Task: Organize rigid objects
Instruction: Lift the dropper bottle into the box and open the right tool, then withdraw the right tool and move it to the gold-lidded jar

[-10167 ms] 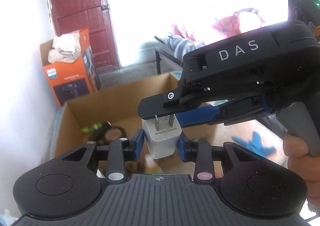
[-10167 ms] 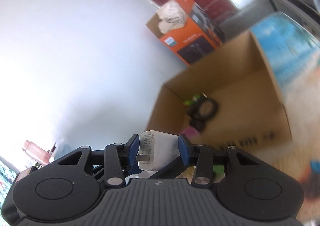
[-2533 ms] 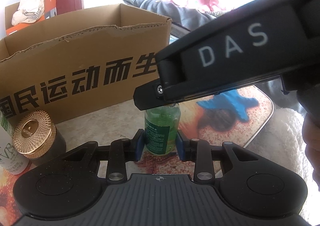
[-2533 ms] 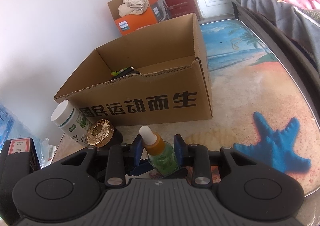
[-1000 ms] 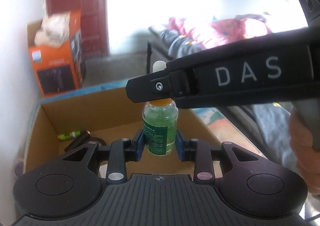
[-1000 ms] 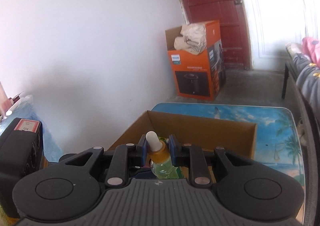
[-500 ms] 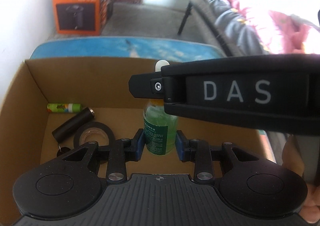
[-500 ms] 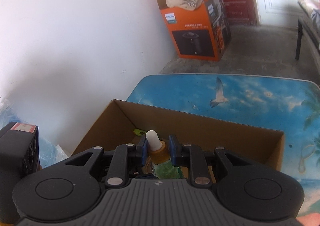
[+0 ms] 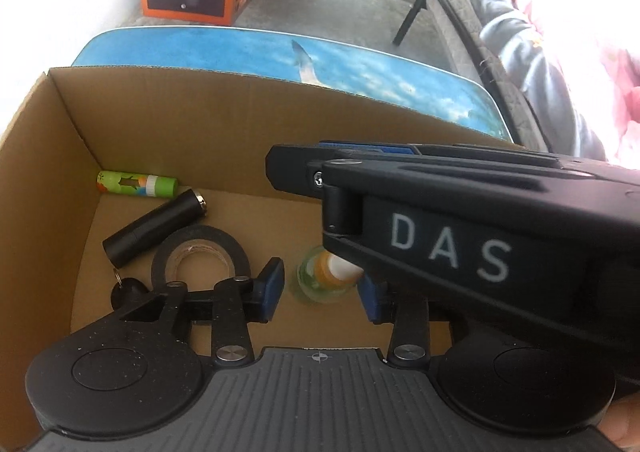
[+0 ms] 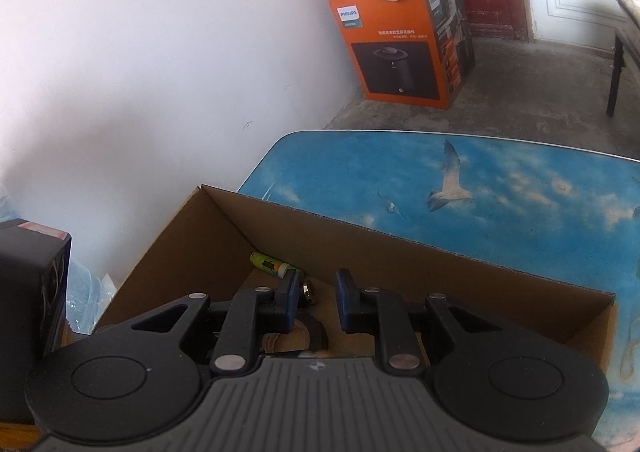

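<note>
Reading largest first: the orange box (image 10: 404,32) says PHILIPS. My right gripper (image 10: 316,298), marked DAS, is closed on nothing. My left gripper (image 9: 320,288) is opening around the dropper bottle (image 9: 326,278), upright on the carton (image 9: 160,124) floor.

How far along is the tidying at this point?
Done: a green tube, a black cylinder and a tape roll lie in the box. In hand: the dropper bottle is down inside the box between the left gripper's fingers, whose jaws are opening, pads clear of it; the right gripper holds nothing. Left: pull both grippers out; anything outside the box is out of view.
</note>
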{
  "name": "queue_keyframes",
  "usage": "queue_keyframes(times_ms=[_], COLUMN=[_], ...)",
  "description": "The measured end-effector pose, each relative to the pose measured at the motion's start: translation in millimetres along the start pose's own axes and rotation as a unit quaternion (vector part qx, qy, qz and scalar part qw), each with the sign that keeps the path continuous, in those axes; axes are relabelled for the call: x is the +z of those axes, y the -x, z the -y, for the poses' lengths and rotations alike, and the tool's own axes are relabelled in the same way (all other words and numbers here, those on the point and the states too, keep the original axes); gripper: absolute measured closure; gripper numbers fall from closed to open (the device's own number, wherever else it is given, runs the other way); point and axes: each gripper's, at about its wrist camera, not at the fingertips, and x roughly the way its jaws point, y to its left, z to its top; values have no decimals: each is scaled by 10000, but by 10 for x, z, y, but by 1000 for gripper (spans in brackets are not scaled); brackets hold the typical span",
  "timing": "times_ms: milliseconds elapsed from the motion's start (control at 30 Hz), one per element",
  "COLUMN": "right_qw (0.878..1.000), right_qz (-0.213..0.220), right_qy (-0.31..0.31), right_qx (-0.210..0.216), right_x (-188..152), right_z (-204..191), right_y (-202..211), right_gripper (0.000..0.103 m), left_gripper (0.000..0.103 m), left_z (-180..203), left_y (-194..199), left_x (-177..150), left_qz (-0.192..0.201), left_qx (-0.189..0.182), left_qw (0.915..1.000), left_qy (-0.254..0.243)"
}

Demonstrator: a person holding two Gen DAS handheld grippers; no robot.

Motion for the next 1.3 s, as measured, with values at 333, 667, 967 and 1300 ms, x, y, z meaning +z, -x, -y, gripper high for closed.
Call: queue_keyframes(times_ms=[333, 667, 967, 1300], right_qw=[9994, 9902, 9764, 9776], right_qz=[274, 1201, 1773, 821], right_qy=[-222, -681, -1136, -1938], right_qx=[-64, 215, 476, -1], right_x=[-38, -566, -1669, -2377], right_z=[76, -62, -251, -301], right_y=[365, 1604, 2220, 1560], right_gripper=[80, 73, 39, 38], left_gripper=[56, 19, 5, 4], left_z=[40, 118, -49, -322], left_y=[84, 789, 1322, 1120], left_x=[-40, -531, -1502, -2170], left_qz=[213, 675, 1094, 1169], left_qx=[-7, -539, -956, -806], left_qw=[9998, 9951, 9827, 9823], left_qy=[-47, -488, -1146, -1225])
